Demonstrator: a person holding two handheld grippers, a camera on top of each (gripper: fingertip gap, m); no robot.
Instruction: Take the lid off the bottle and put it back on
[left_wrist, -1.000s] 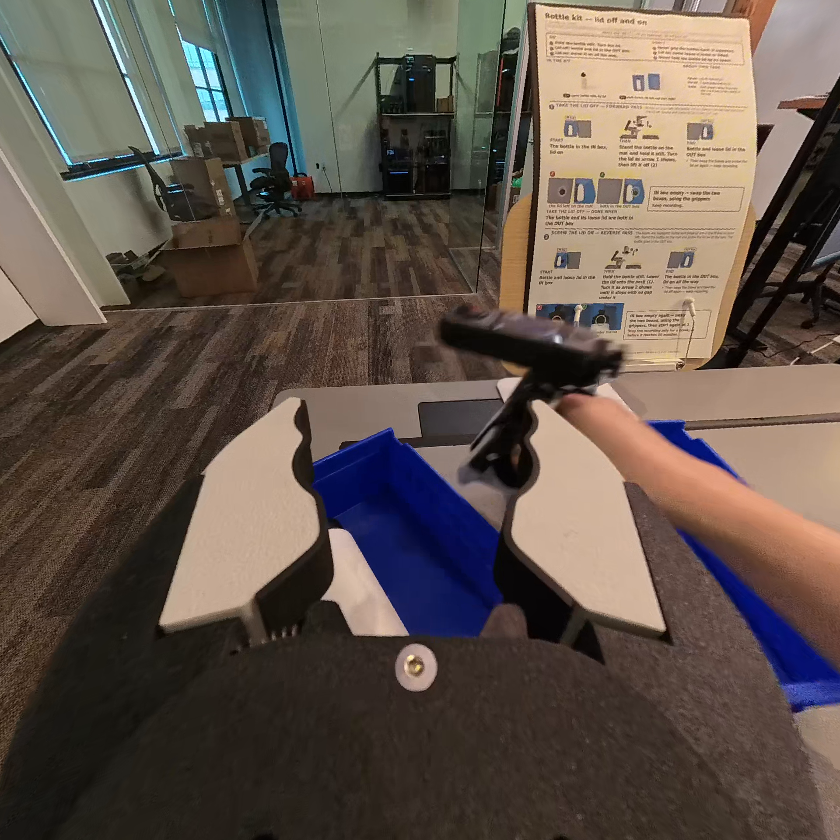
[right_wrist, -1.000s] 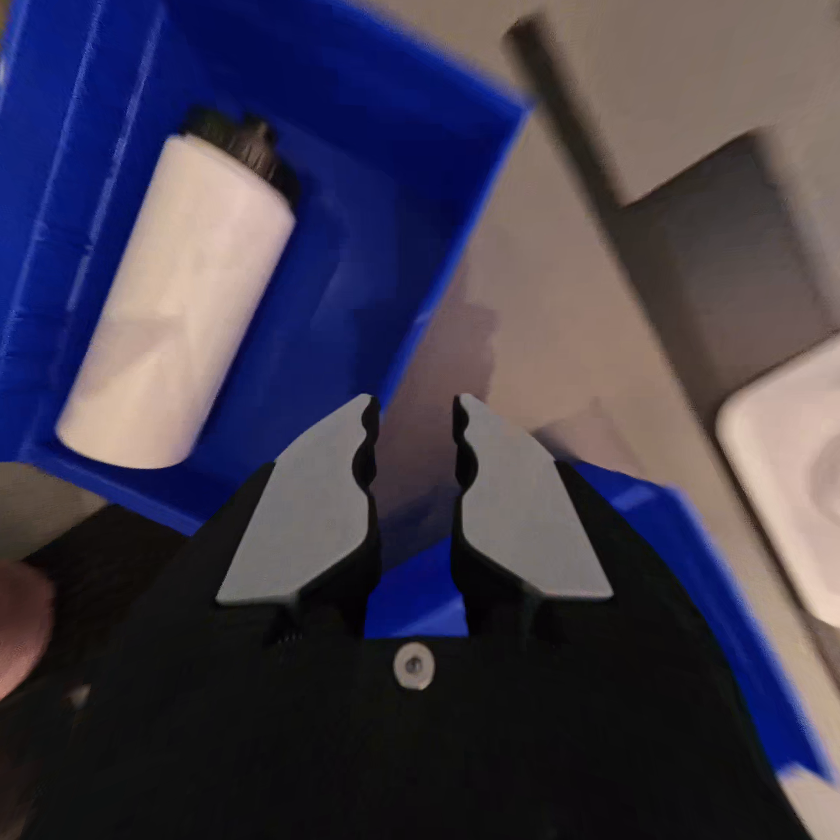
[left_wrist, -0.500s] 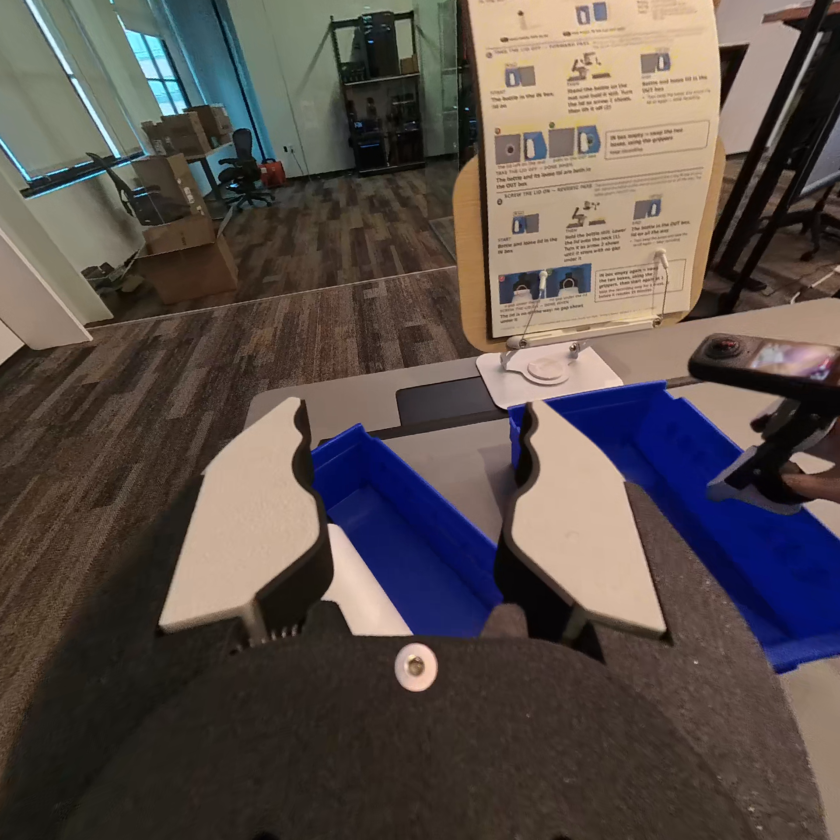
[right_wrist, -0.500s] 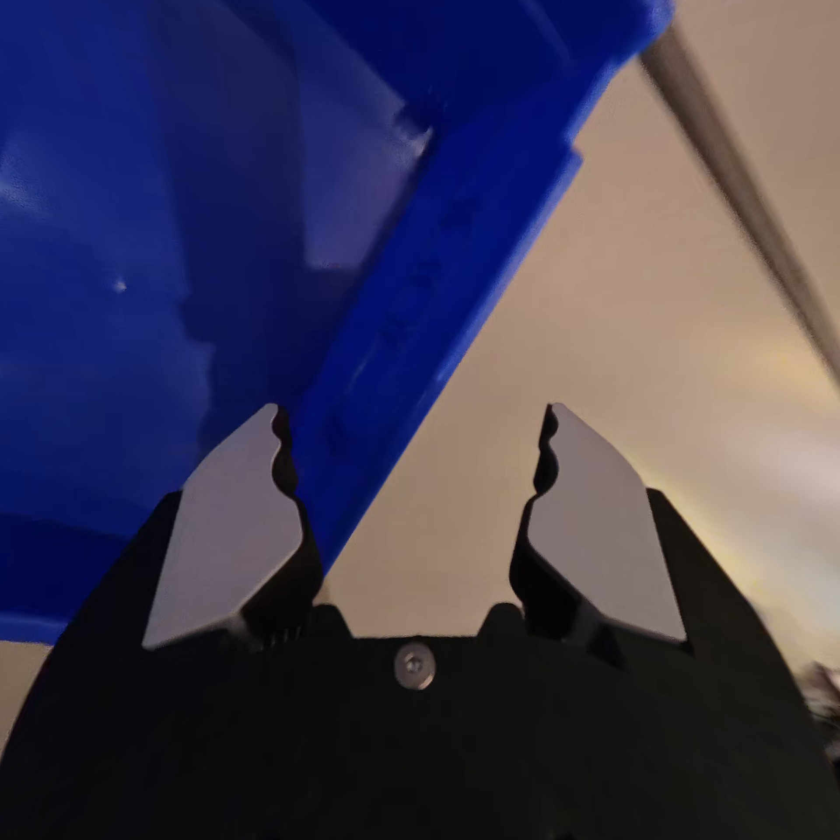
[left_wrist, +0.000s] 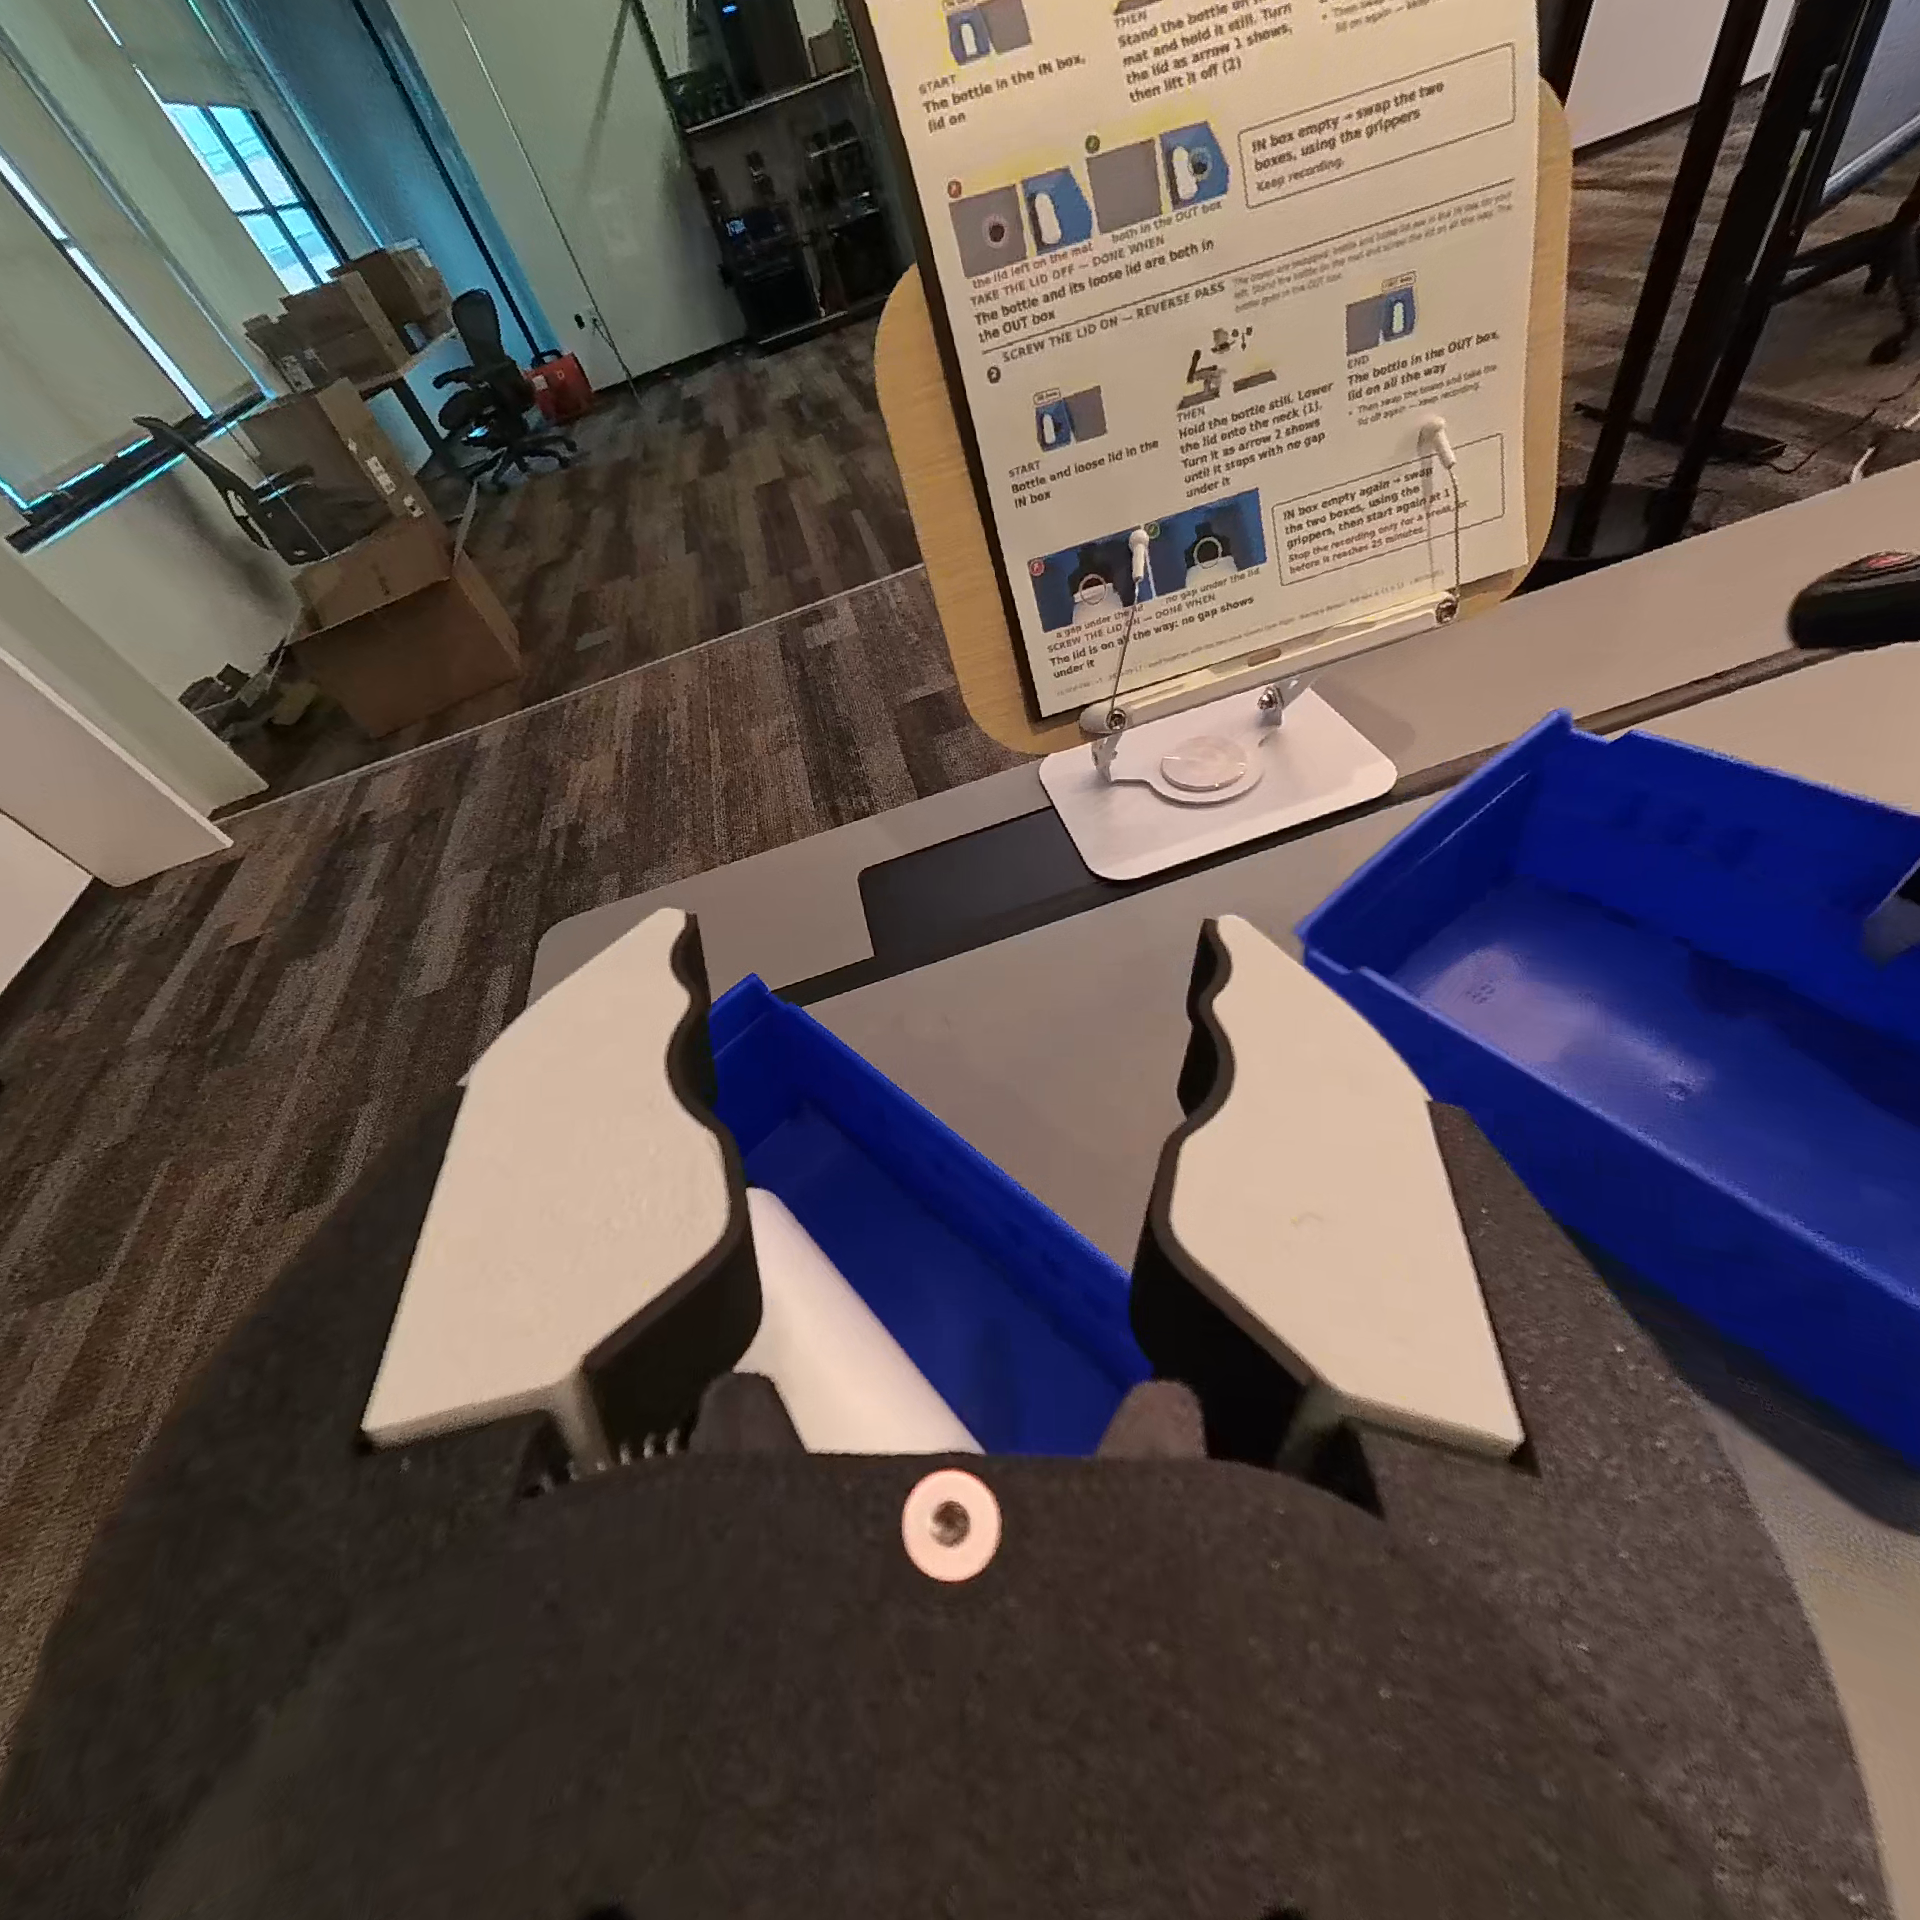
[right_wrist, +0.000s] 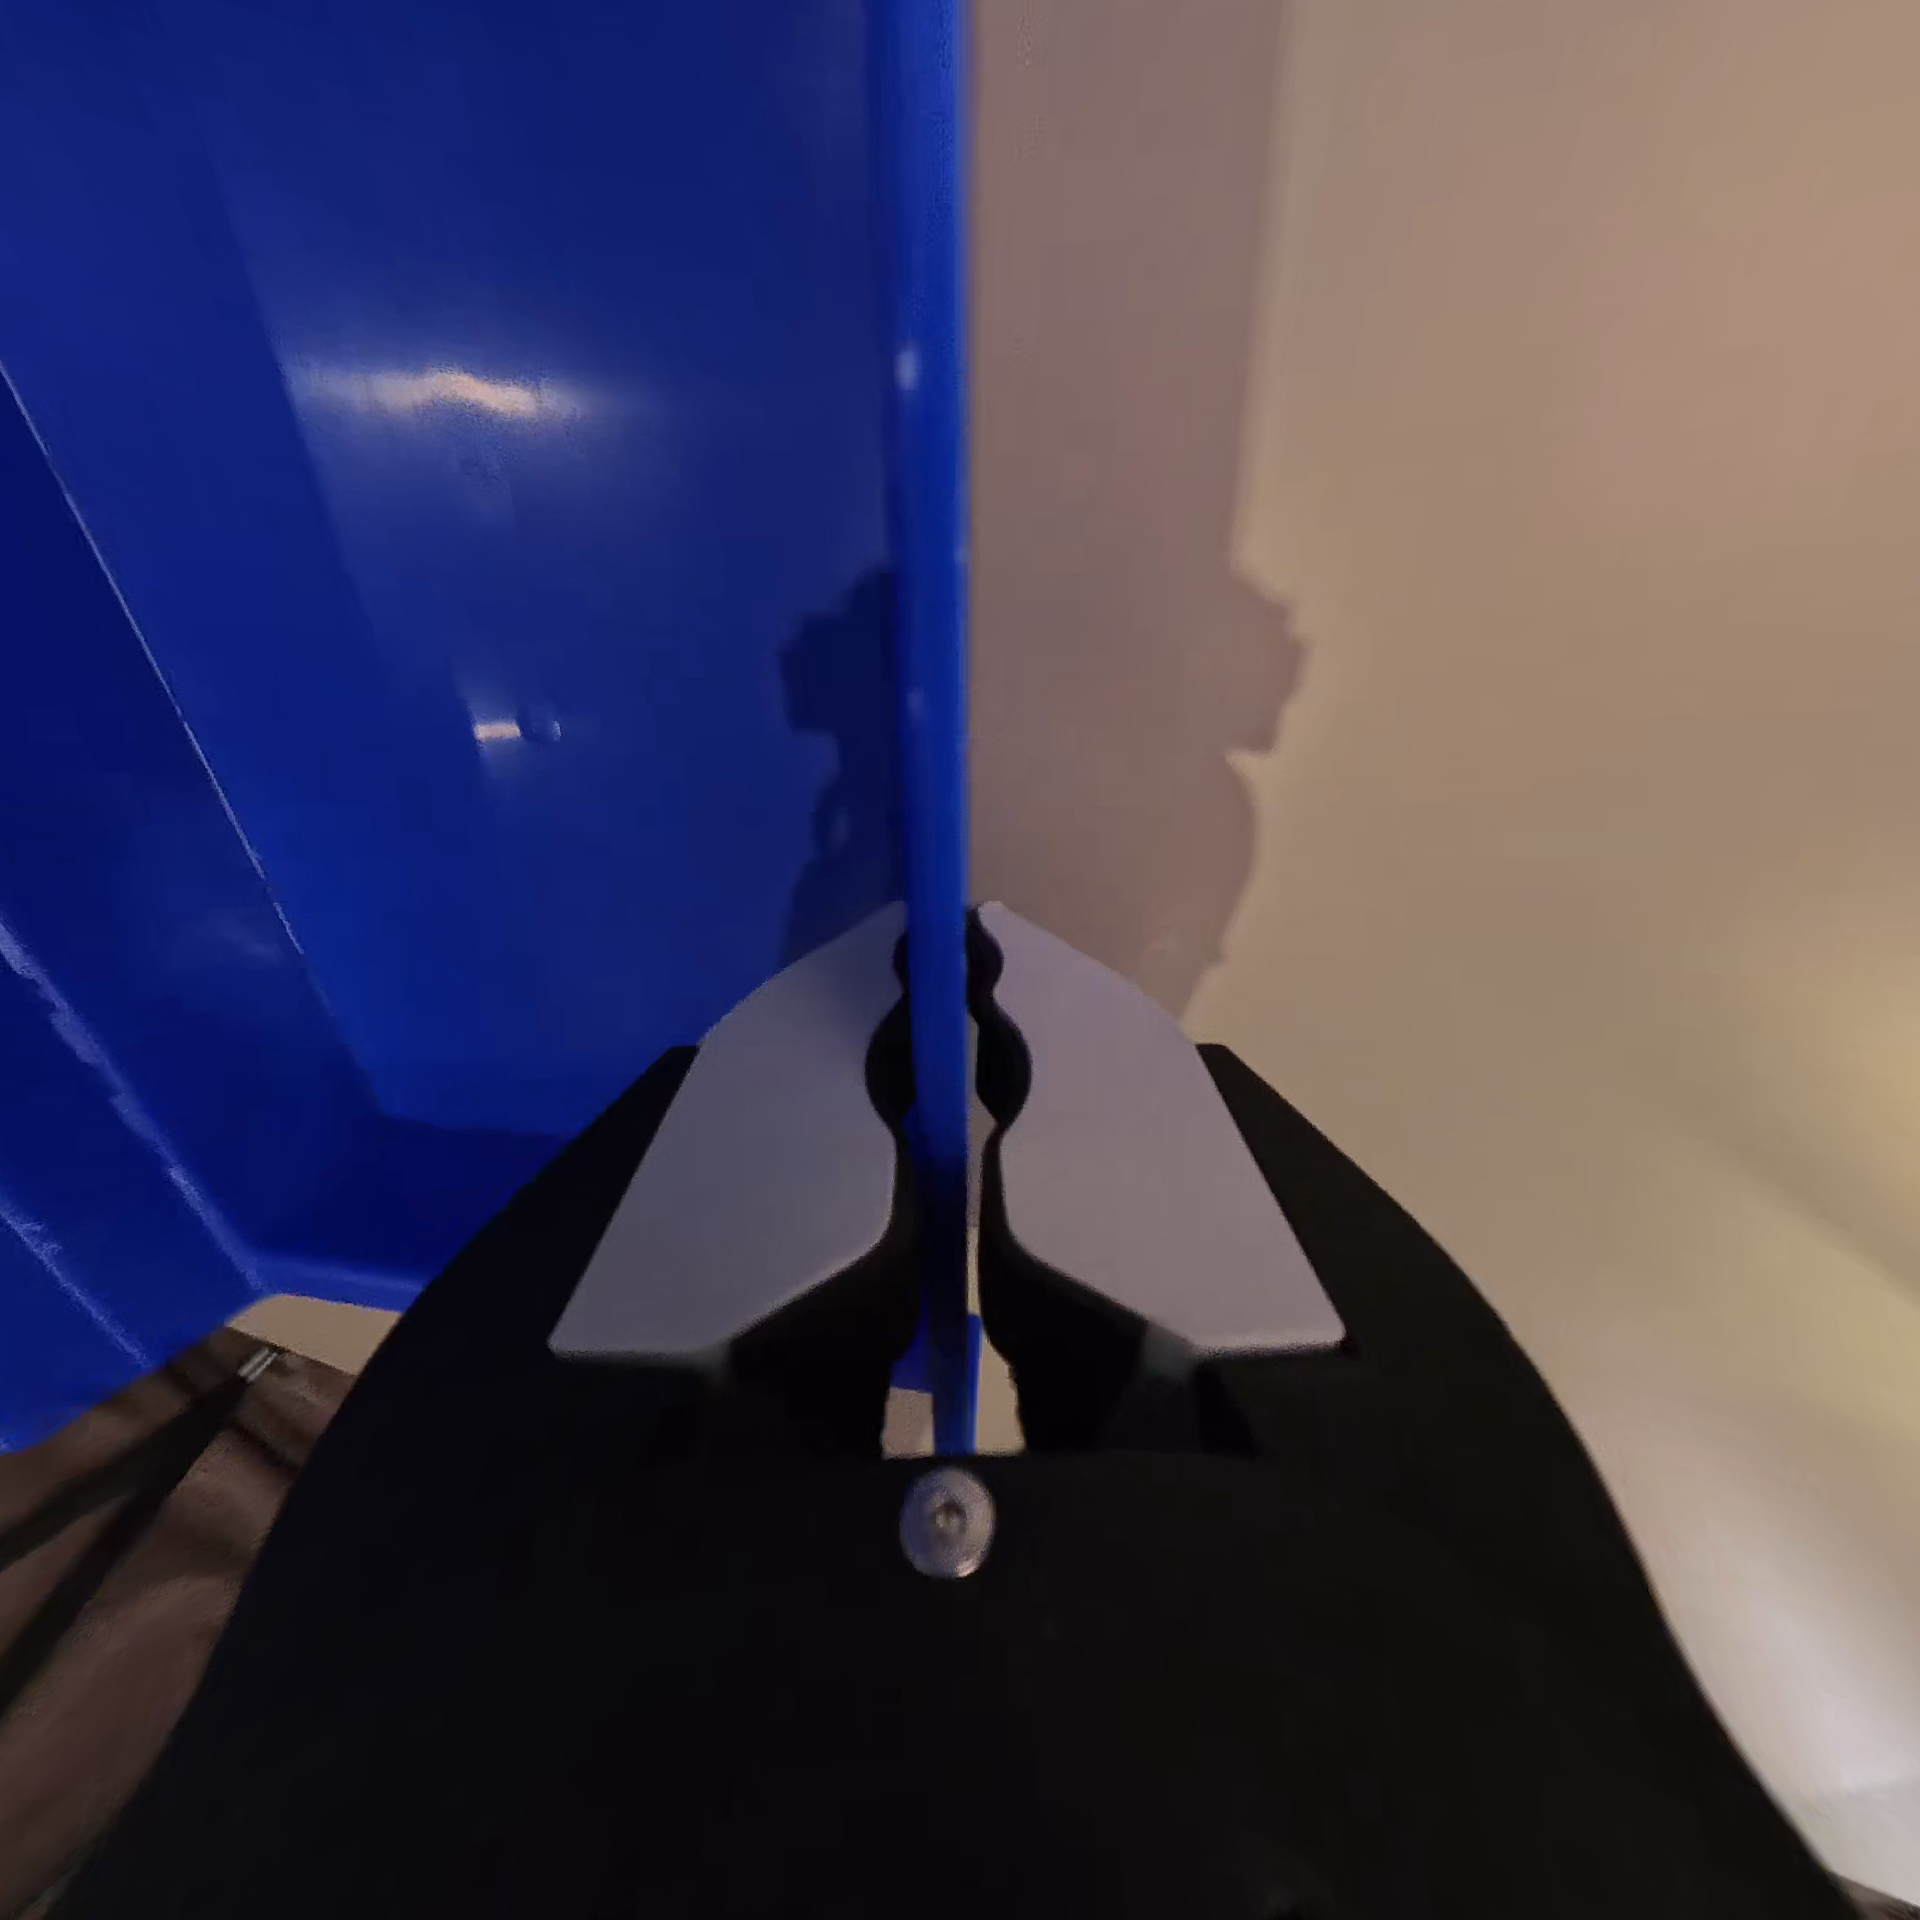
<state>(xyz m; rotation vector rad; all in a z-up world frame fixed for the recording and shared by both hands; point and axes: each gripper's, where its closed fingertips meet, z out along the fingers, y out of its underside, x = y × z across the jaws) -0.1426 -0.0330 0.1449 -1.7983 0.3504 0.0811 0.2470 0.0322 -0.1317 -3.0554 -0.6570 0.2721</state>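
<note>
Bottle shows only under left hand-held gripper; right pinches bin wall.

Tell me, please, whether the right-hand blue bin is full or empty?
Empty, as far as shown: the right-hand blue bin shows a bare floor. The right gripper is shut on its wall.

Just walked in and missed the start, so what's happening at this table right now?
A person is working with two handheld grippers. The right gripper is shut on the side wall of the empty blue bin. The left gripper hangs open, holding nothing, above the other blue bin, where the white bottle lies on its side. Its lid is hidden here. An instruction sheet stands at the back of the grey table.
</note>
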